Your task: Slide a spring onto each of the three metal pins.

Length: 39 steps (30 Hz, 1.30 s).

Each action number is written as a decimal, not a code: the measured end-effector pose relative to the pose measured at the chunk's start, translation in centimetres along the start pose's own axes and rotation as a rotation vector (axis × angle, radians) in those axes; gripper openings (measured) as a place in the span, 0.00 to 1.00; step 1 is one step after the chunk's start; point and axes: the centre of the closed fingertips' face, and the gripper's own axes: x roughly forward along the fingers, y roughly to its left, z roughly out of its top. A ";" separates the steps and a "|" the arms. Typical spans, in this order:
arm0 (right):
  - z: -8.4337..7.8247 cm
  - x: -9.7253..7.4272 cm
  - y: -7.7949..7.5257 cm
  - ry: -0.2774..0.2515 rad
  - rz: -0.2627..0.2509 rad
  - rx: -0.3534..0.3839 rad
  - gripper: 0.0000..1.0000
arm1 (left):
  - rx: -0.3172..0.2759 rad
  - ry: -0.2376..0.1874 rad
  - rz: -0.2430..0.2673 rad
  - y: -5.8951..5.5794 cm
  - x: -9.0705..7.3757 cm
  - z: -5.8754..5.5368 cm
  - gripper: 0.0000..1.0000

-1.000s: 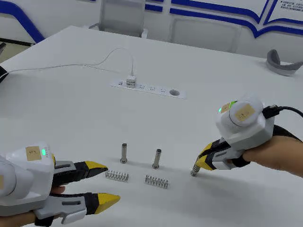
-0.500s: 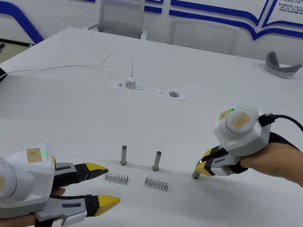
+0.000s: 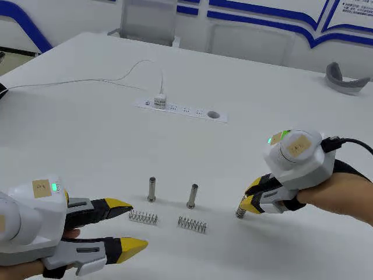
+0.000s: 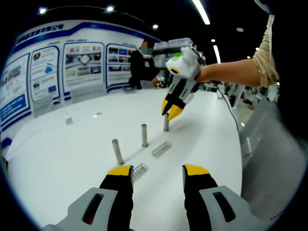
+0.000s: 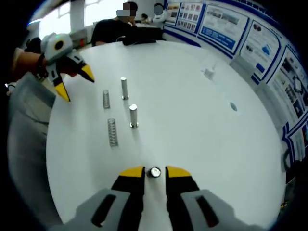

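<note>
The left gripper (image 4: pixel 156 172) is wide open and holds nothing. A spring (image 4: pixel 140 169) lies just past its left finger (image 4: pixel 120 175). The table (image 4: pixel 219 139) edge runs by its right finger (image 4: pixel 195 173). The right gripper (image 5: pixel 155 169) hugs a pin (image 3: pixel 239 212); I cannot tell if it pinches.

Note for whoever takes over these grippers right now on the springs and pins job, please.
Left gripper: open, empty, hovering by the left loose metal coil spring.
Right gripper: fingers flank the right upright metal pin, which seems to carry a spring; grip unclear.
Left metal pin and middle metal pin stand bare; the second loose coil spring lies before the middle one.
Done: seemingly one pin. Left: two.
</note>
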 end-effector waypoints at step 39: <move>2.8 4.6 7.4 0.006 0.189 -0.104 0.15 | 0.014 0.009 -0.006 -0.5 0.3 0.5 0.41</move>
